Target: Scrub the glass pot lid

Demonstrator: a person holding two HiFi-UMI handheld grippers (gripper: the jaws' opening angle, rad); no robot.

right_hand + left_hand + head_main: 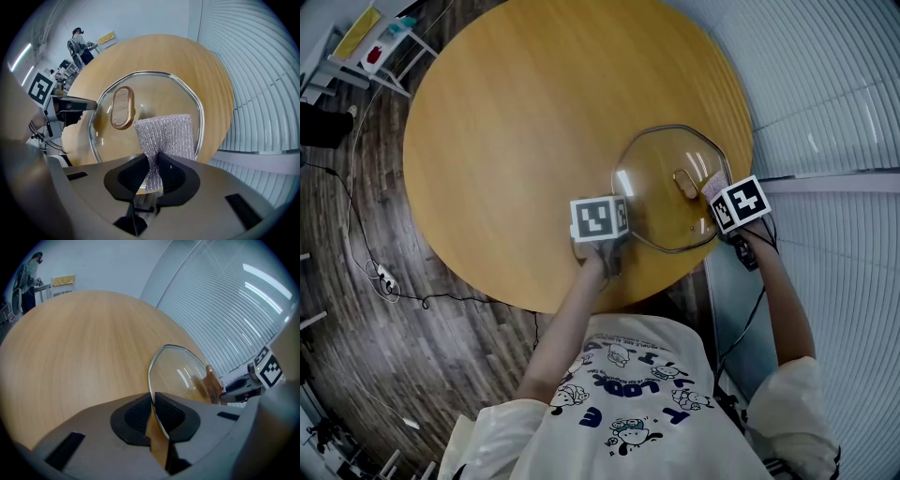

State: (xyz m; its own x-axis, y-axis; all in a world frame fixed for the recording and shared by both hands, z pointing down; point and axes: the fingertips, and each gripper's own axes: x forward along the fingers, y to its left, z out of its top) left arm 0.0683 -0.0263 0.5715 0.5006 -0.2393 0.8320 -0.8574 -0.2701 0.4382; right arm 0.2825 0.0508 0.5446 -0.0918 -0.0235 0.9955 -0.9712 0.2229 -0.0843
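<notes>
Head view: round light-wood table; on its near-right part, a clear glass pot lid with a metal rim. At the lid's near-left rim, the left gripper; at its right rim, the right gripper. Each carries a cube of black-and-white square markers. Below, a white T-shirt with a cartoon print and blue lettering, upside down, seemingly "LOOK"; not certain.

Left gripper view: jaws closed on the lid's metal rim, which runs between the pads. The glass extends ahead and to the right of the jaws, with the bronze oval knob beyond.

Right gripper view: jaws clamped on a silver-grey knitted mesh scrubbing cloth. Its free end is spread on the glass just ahead of the jaws; the knob sits front-left, apart from the cloth.

Progress, as judged: lid steadied, cloth in contact, scrubbing at hand or under way. No suds or soil show on the glass, so the share cleaned cannot be told. No brand or label is legible on lid or cloth.
</notes>
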